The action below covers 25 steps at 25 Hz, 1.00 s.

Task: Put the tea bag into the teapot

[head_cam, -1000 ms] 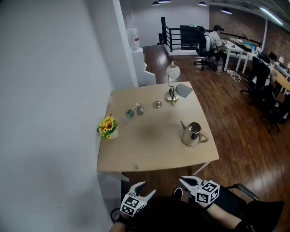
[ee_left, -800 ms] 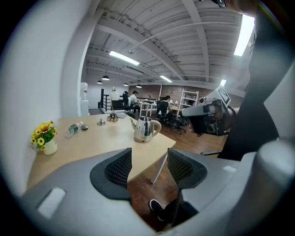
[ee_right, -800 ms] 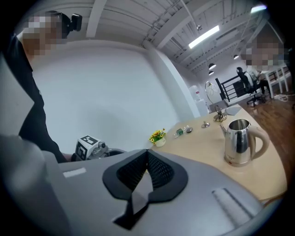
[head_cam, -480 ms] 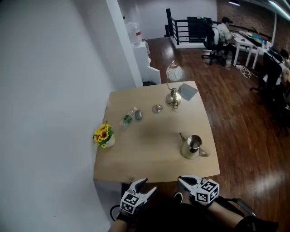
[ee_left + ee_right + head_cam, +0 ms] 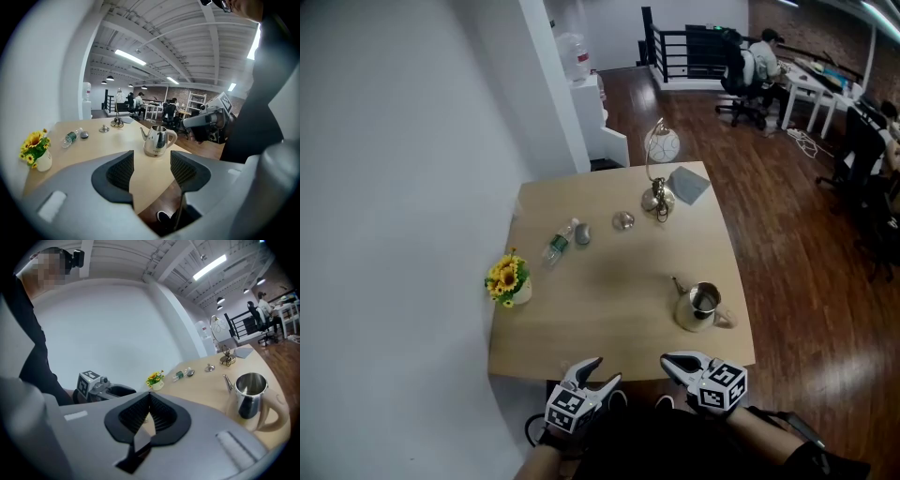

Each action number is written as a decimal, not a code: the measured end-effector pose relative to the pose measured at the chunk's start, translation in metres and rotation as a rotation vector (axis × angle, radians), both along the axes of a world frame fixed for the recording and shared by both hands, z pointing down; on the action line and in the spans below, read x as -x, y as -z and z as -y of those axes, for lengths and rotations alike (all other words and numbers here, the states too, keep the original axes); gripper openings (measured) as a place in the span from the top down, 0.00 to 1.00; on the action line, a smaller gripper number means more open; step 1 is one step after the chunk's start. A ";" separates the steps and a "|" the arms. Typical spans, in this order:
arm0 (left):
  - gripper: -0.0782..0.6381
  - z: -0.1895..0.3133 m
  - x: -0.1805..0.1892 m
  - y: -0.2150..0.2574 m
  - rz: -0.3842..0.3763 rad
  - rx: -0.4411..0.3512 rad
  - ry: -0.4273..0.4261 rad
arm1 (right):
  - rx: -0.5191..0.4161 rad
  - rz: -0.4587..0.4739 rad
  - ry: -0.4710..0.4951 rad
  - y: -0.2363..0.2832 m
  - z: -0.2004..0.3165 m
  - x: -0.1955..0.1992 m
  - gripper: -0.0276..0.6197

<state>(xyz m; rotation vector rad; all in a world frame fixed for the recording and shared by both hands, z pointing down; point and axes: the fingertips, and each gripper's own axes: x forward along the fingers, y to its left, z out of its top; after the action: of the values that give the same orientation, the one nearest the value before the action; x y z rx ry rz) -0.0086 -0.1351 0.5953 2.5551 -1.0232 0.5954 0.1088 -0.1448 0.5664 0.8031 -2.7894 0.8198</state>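
Plainly the teapot [image 5: 701, 307] stands on the table [image 5: 609, 281] nearest the right gripper [image 5: 667, 360], whose jaws are pressed together. The left gripper [image 5: 605, 370] has its jaws apart and empty. No tea bag shows.

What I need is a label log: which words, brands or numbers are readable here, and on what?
No text can be read.
Water bottle label: too small to read.
Left marker cube and right marker cube: black-and-white square patterns only, no letters.
Teapot: no print visible.
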 end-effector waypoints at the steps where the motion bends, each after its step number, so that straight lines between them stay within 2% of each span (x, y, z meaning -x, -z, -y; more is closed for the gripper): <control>1: 0.55 0.003 0.002 -0.001 0.003 -0.002 -0.011 | 0.001 -0.003 -0.006 0.000 0.003 0.003 0.95; 9: 0.55 0.030 0.036 0.003 -0.026 -0.029 -0.012 | -0.001 -0.038 -0.003 -0.004 0.026 0.037 0.95; 12: 0.54 0.032 0.059 0.004 -0.013 -0.035 0.014 | 0.011 -0.057 0.032 -0.010 0.031 0.060 0.95; 17: 0.53 0.026 0.113 -0.002 0.017 -0.025 0.100 | 0.006 -0.123 0.185 -0.031 0.033 0.124 0.94; 22: 0.52 0.010 0.166 -0.016 0.056 0.003 0.184 | -0.057 -0.270 0.381 -0.071 0.032 0.199 0.92; 25: 0.52 -0.002 0.190 -0.025 0.063 0.019 0.223 | -0.067 -0.360 0.477 -0.103 0.029 0.239 0.87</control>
<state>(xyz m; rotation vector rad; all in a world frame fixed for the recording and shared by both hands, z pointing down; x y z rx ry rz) -0.1987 -0.1334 0.6204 2.3757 -1.2955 0.6228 -0.1298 -0.1738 0.6698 0.2340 -2.5276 0.4471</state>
